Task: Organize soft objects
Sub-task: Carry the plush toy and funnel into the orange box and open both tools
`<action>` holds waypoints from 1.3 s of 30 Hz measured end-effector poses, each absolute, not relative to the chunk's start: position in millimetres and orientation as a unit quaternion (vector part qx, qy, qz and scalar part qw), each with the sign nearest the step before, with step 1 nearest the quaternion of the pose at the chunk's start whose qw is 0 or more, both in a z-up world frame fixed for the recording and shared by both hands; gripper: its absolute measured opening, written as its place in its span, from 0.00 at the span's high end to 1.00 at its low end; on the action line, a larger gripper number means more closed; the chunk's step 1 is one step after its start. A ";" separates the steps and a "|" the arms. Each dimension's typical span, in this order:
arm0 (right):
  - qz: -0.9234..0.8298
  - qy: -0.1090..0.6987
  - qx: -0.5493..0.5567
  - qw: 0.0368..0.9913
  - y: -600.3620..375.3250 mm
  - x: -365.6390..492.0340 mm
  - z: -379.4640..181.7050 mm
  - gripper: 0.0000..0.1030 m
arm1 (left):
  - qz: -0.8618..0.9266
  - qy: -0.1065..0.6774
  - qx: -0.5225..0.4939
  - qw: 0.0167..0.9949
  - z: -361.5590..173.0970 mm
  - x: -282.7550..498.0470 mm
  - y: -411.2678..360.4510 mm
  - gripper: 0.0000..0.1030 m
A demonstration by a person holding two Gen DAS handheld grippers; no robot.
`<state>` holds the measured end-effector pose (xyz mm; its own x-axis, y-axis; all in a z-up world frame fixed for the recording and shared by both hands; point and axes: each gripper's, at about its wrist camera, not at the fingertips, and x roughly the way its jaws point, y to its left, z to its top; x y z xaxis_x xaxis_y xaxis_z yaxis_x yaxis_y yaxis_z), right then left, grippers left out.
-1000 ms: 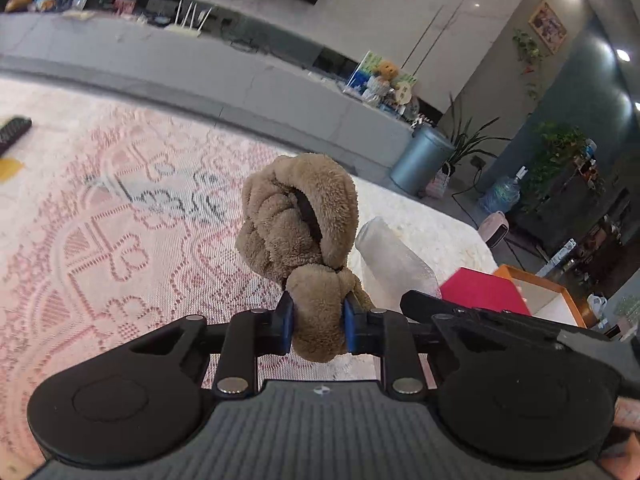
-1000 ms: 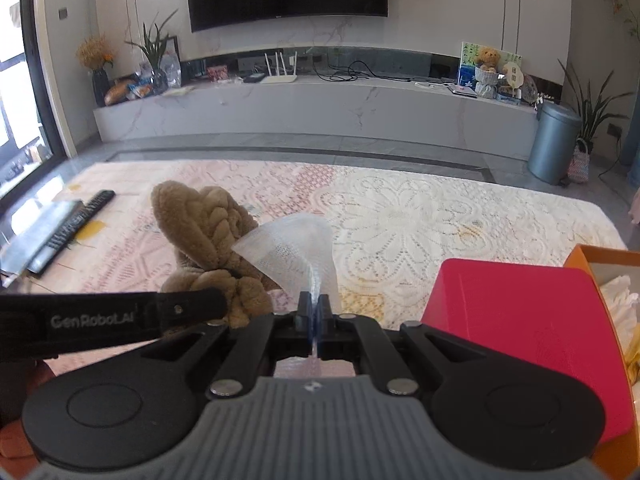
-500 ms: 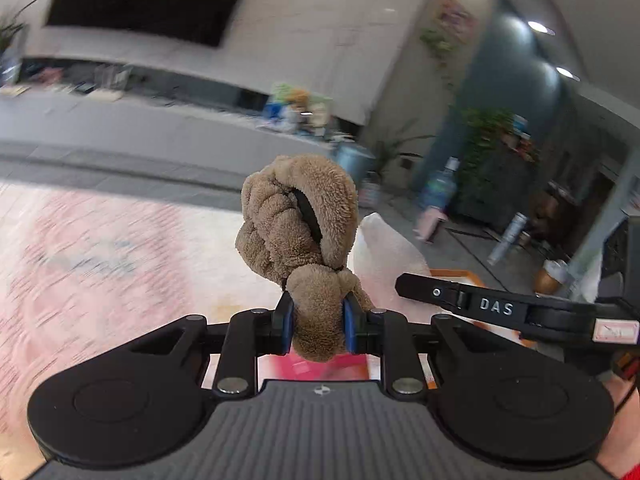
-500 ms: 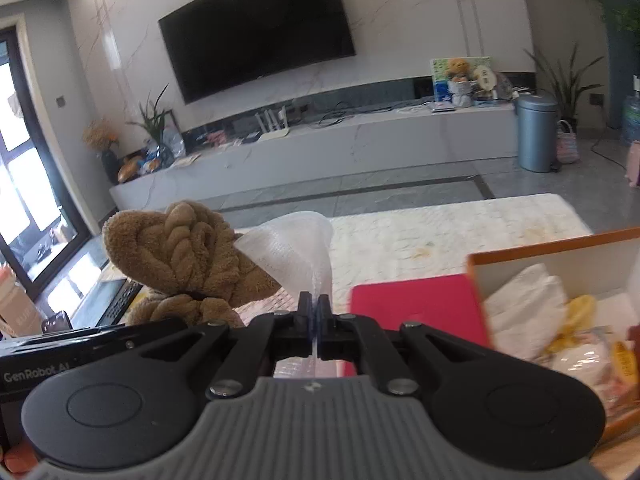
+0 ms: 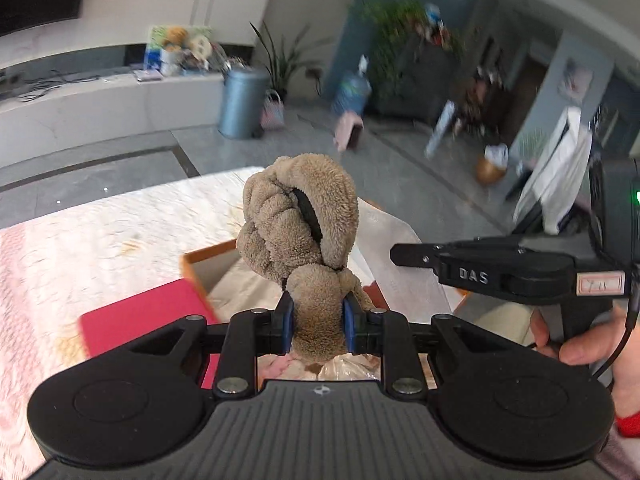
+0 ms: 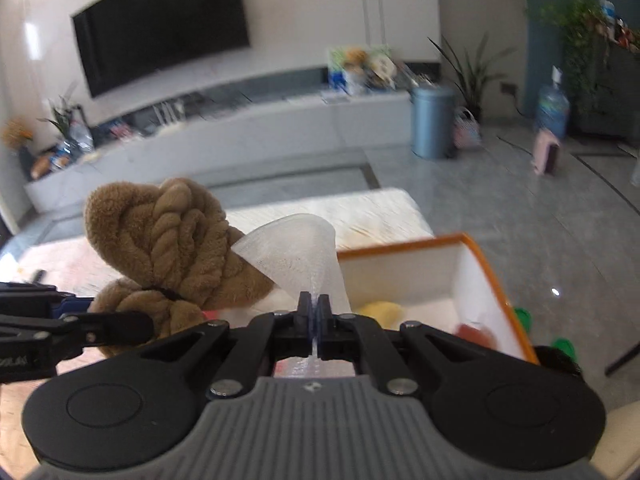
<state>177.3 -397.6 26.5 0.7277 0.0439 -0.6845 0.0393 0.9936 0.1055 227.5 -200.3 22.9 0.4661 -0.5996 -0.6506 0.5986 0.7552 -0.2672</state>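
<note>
My left gripper (image 5: 318, 322) is shut on a brown fuzzy knotted plush (image 5: 298, 224) and holds it up in the air; the plush also shows in the right wrist view (image 6: 160, 240). My right gripper (image 6: 315, 316) is shut on a thin translucent white plastic bag (image 6: 296, 252), which also shows in the left wrist view (image 5: 404, 264). Both hover over an orange-rimmed white box (image 6: 480, 276) holding soft items, among them a yellow one (image 6: 380, 312). The box's near corner shows in the left wrist view (image 5: 200, 258).
A red lid (image 5: 140, 320) lies beside the box on a patterned pink and cream cloth (image 5: 100, 240). Green caps (image 6: 560, 346) lie right of the box. A TV bench (image 6: 240, 140) and a grey bin (image 6: 432, 120) stand far behind.
Both grippers have swung right with their loads, from over the patterned cloth to over the orange-rimmed box. The box's inside has come into view. Both grips are unchanged.
</note>
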 end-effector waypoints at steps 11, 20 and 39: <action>-0.056 0.457 0.018 0.887 -443.0 250.6 -43.8 1.00 | -0.335 0.471 0.043 0.815 -52.6 285.4 -250.7 0.73; -0.050 0.520 0.044 0.851 -452.7 279.8 -84.6 1.00 | -0.332 0.478 0.093 0.808 -71.0 286.3 -264.6 0.66; -0.031 0.473 0.037 0.880 -432.7 231.7 -18.7 0.33 | -0.319 0.372 0.045 0.871 -5.3 228.3 -208.3 0.32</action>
<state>231.7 -432.7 -18.7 0.5514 -0.0187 -0.8340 0.0896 0.9953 0.0369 228.3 -208.3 -5.3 0.5203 -0.5211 -0.6765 0.5887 0.7928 -0.1579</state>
